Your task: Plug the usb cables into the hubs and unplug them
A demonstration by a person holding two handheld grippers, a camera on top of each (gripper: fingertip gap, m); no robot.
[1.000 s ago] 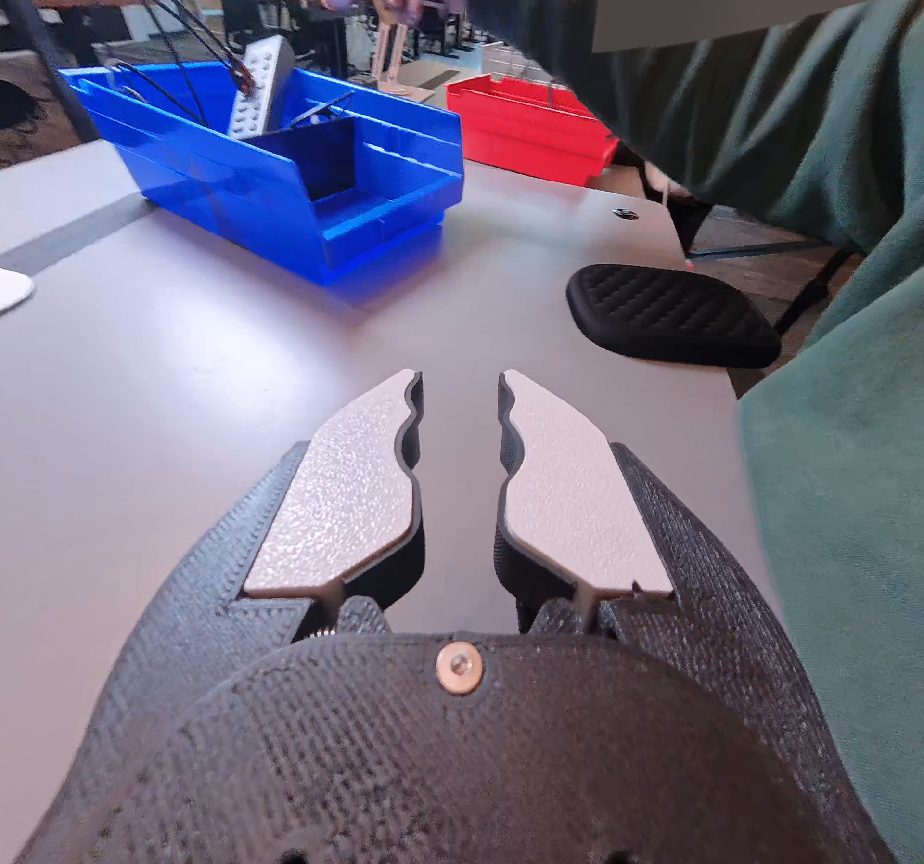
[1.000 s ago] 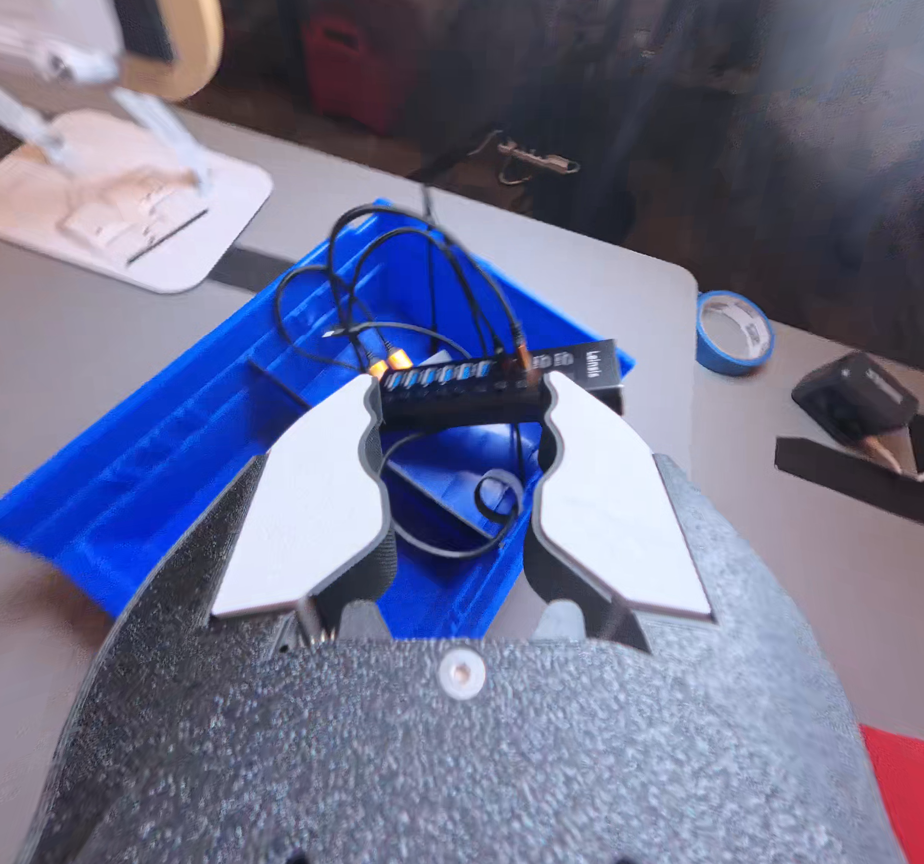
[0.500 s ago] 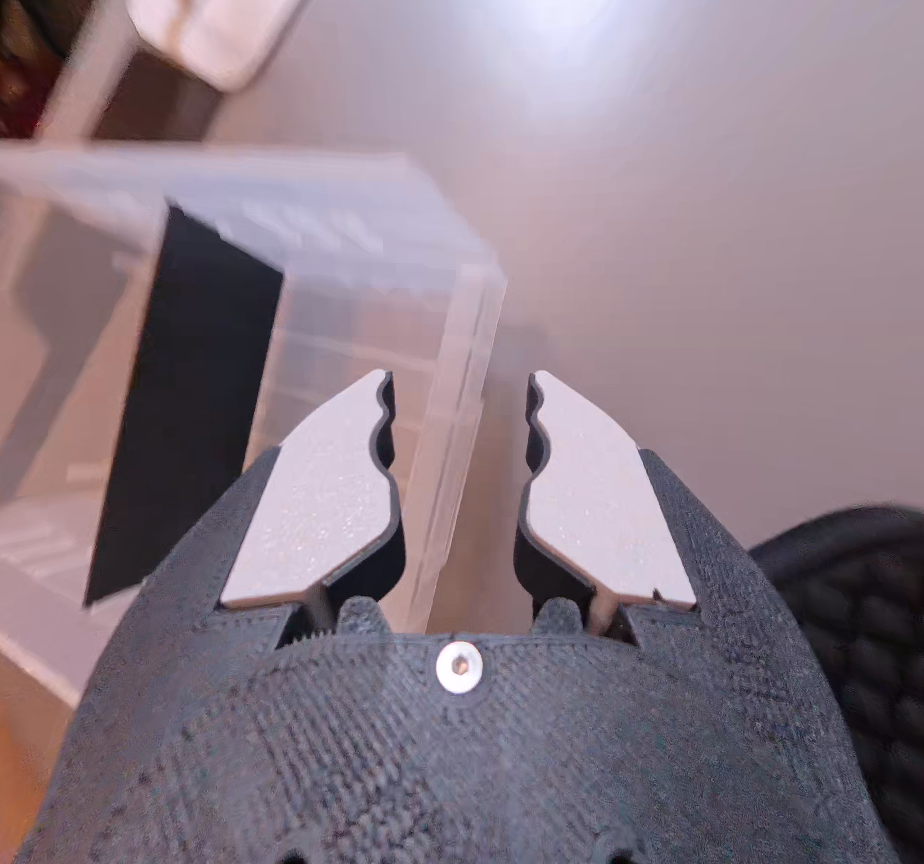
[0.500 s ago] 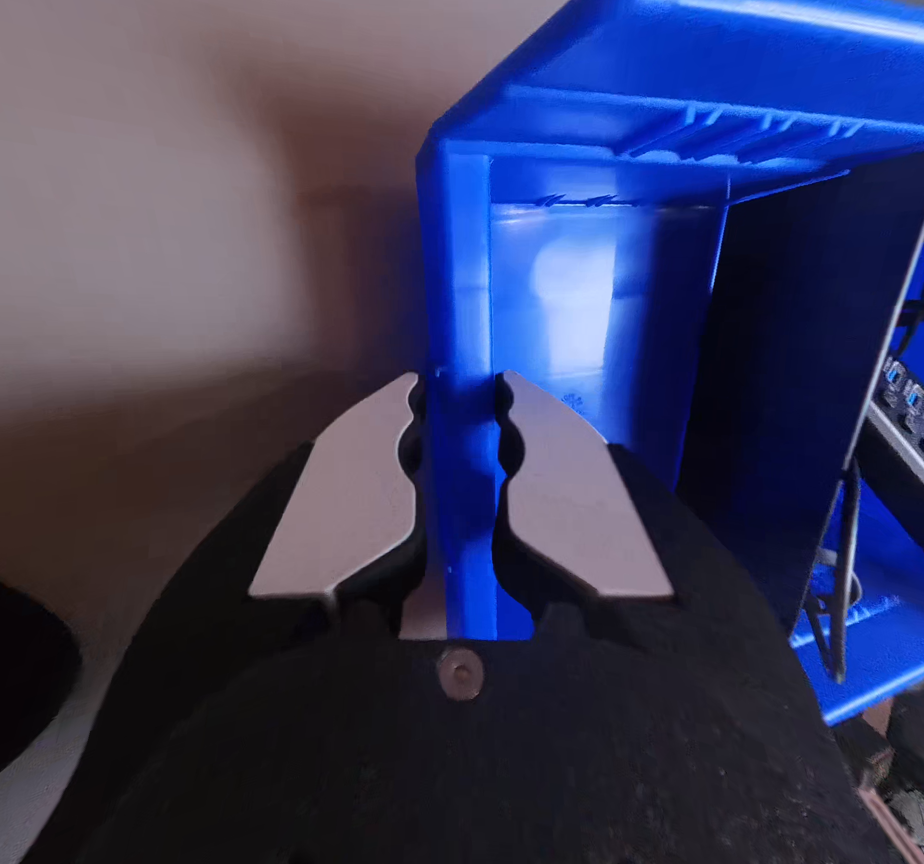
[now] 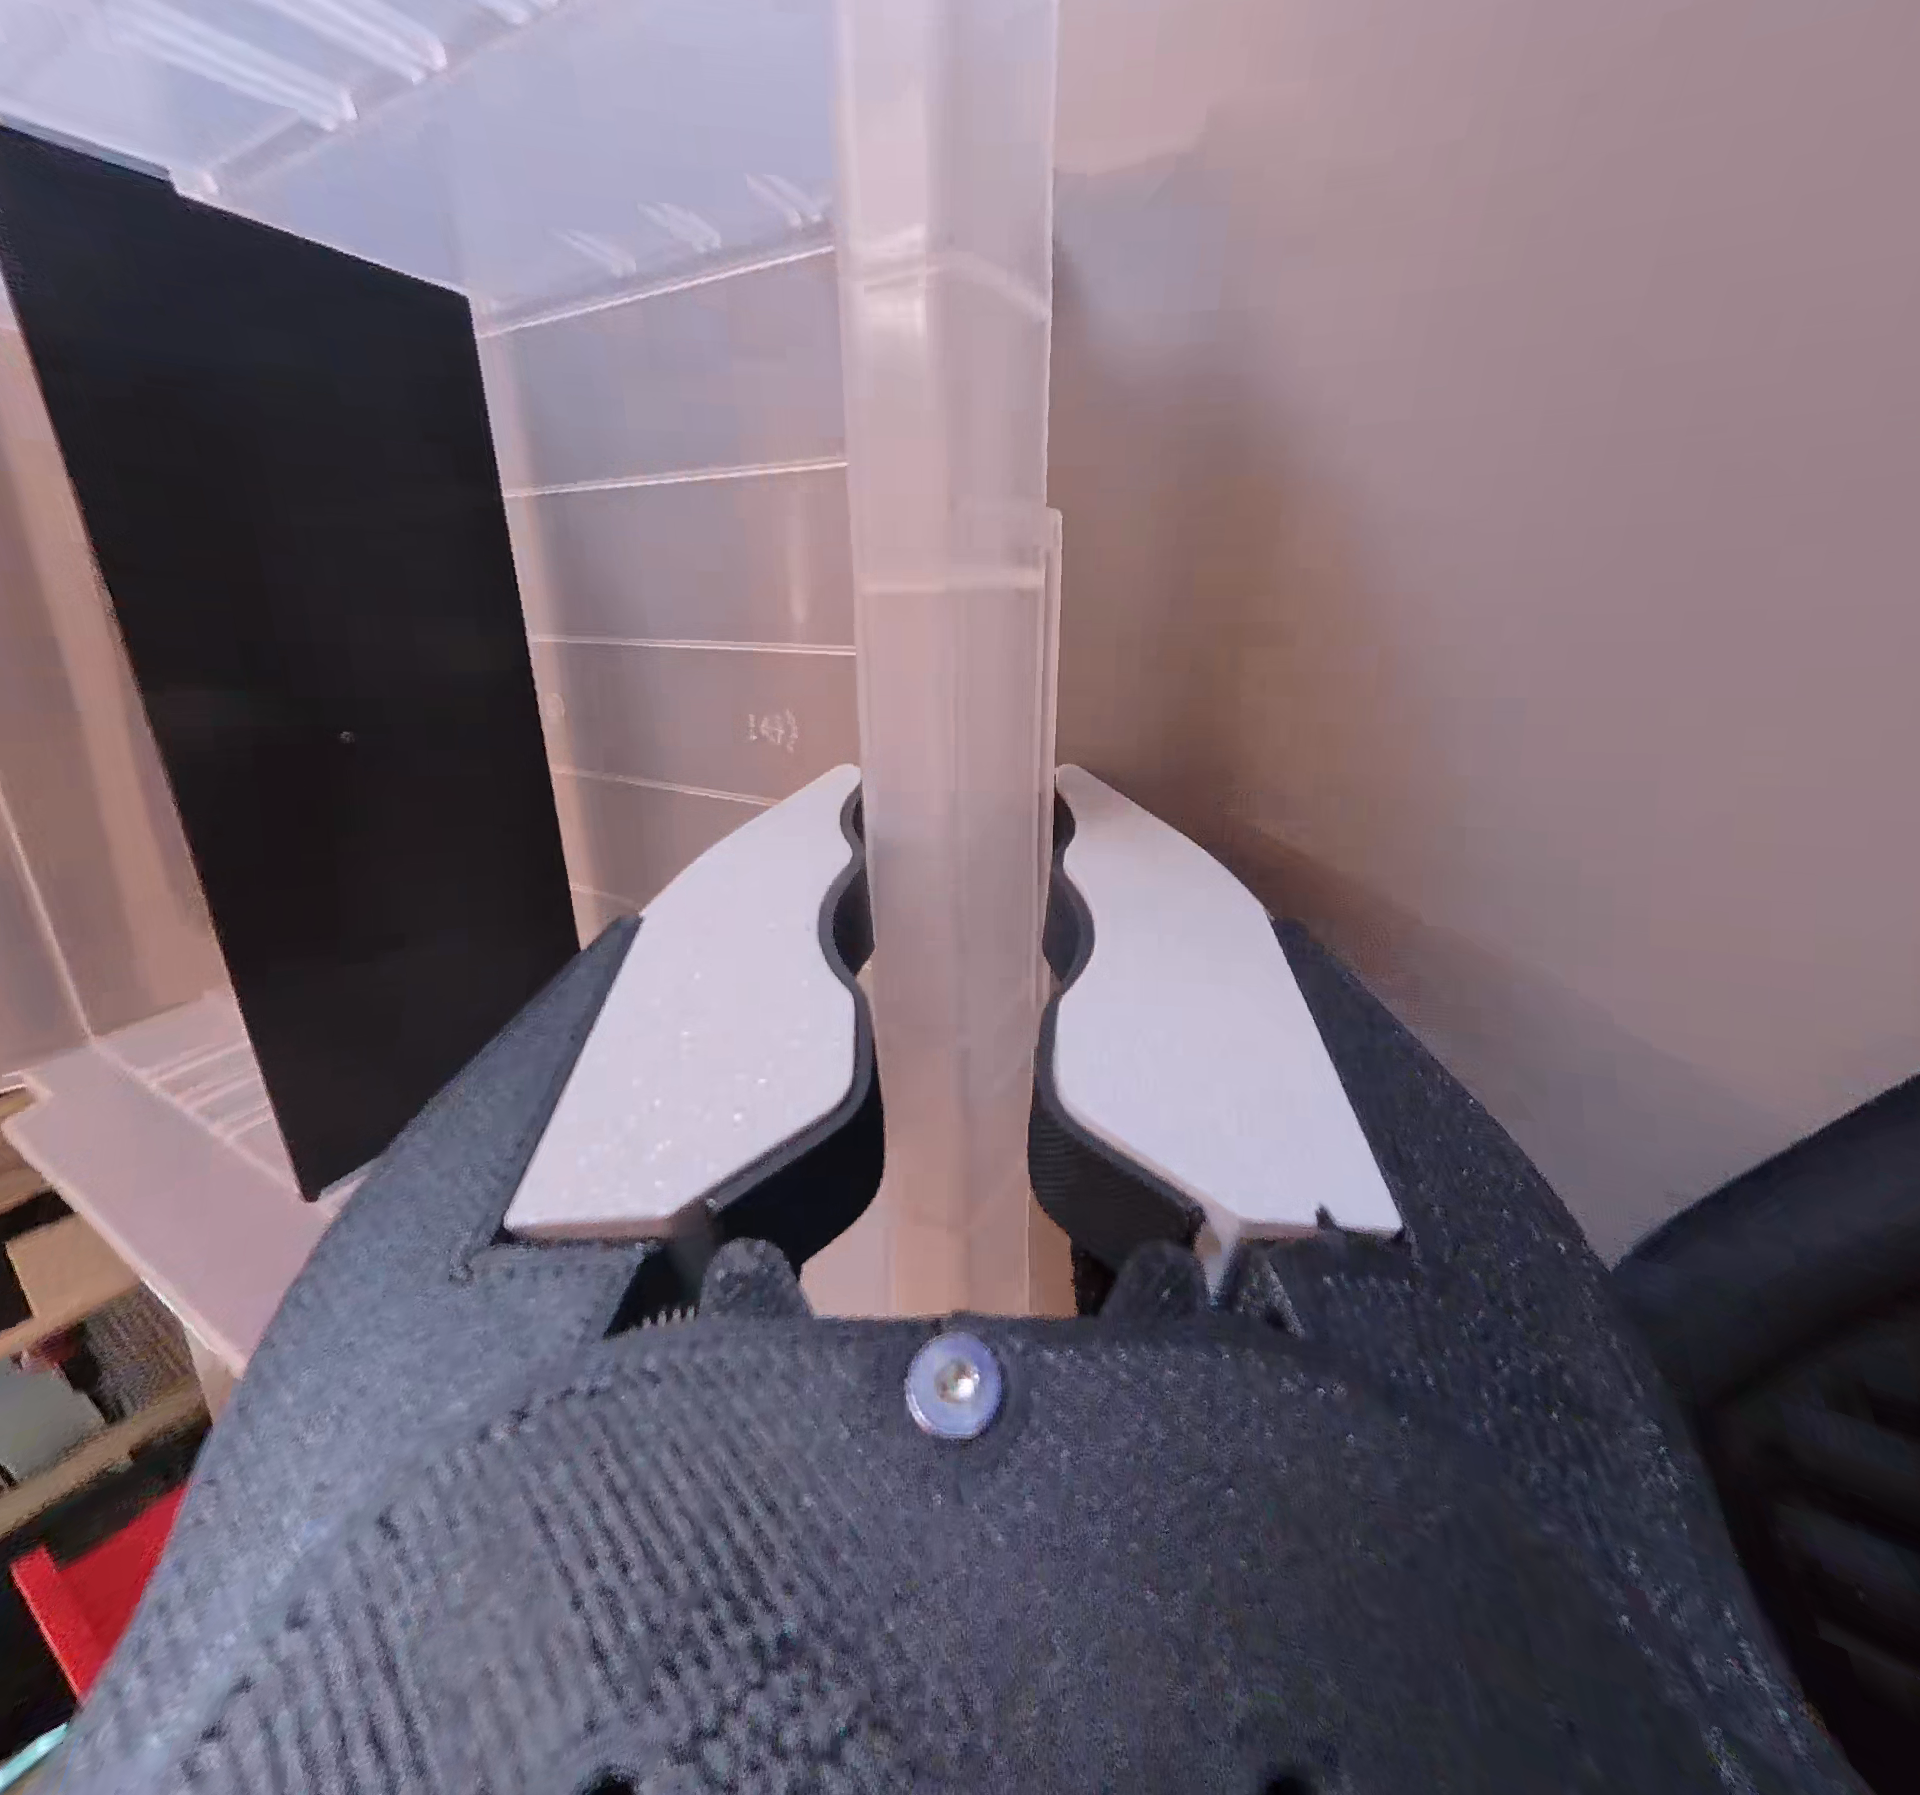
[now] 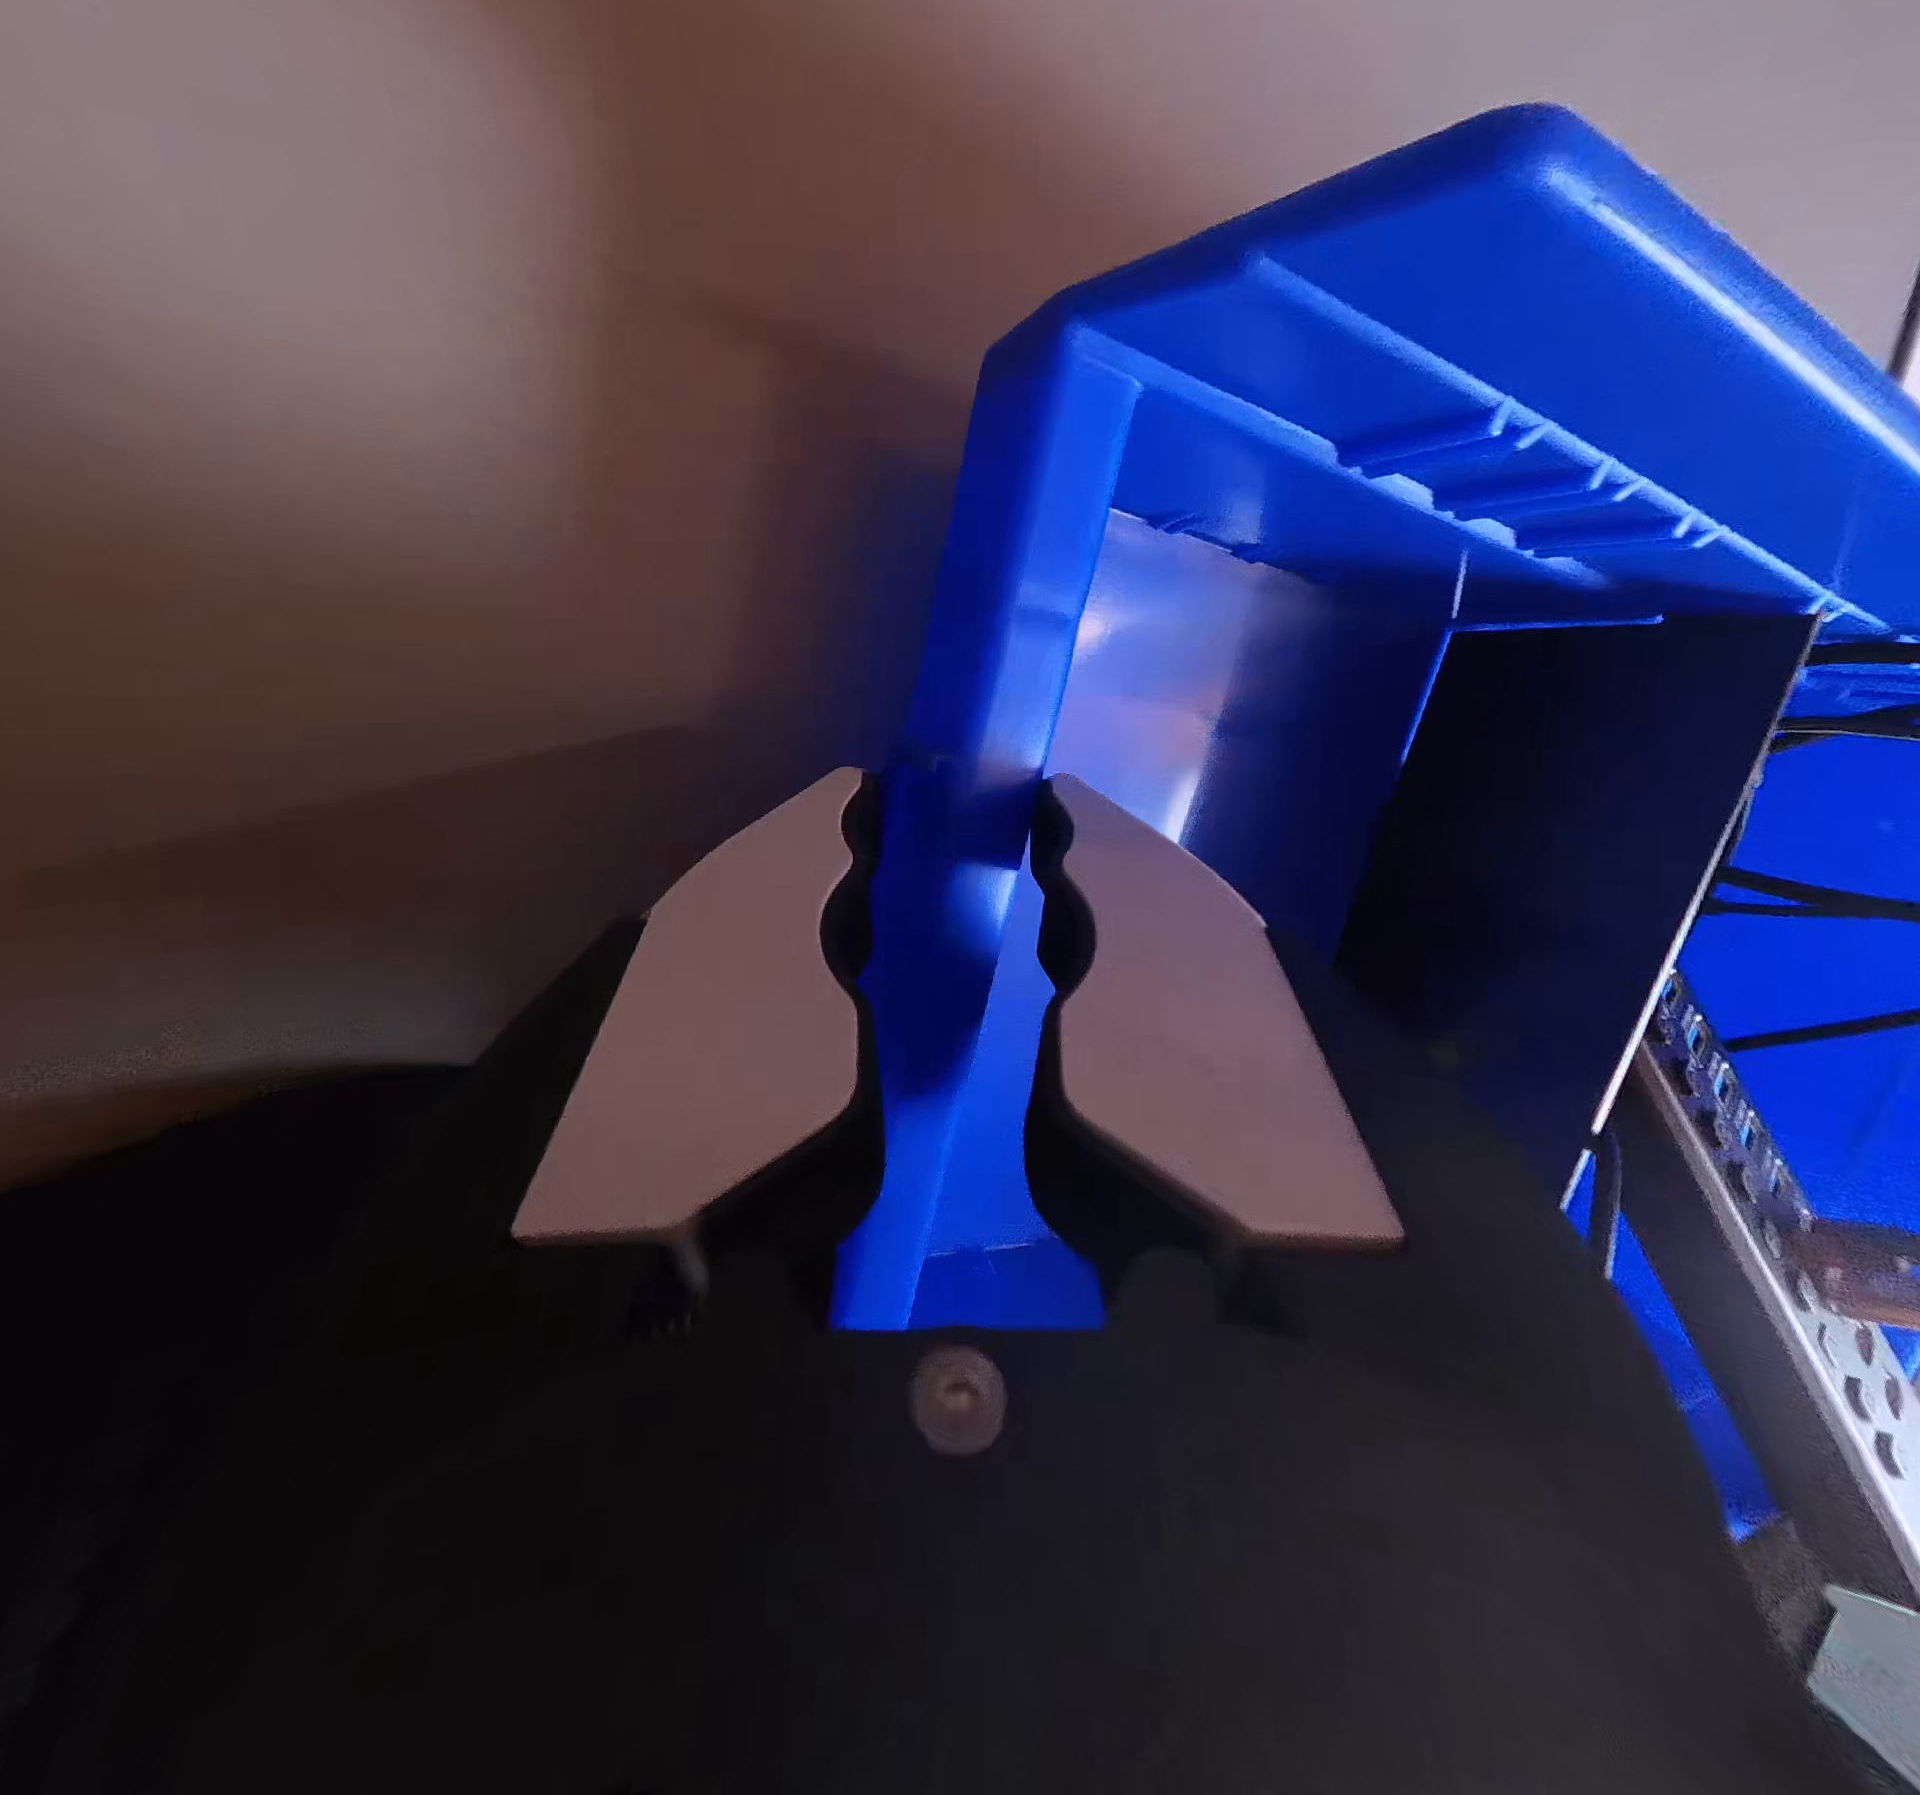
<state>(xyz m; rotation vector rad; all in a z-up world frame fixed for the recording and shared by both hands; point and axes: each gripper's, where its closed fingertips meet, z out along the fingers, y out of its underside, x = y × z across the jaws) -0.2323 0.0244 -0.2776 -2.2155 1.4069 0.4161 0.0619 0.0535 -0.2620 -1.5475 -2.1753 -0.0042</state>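
In the left wrist view, a black panel [image 5: 281, 665] fills the left side, standing inside a clear plastic bin [image 5: 665, 415]. At centre, the left gripper [image 5: 956, 800] is clenched on that bin's corner edge, one finger at each side of the wall. The beige table surface [image 5: 1507, 395] takes up the right half.

In the right wrist view, the table [image 6: 416, 343] lies at upper left. At centre, the right gripper [image 6: 951, 795] is clamped on the rim of a blue bin [image 6: 1455, 311]. At the right edge, inside this bin, a grey USB hub [image 6: 1787, 1257] with blue ports lies beside thin black cables [image 6: 1839, 914].
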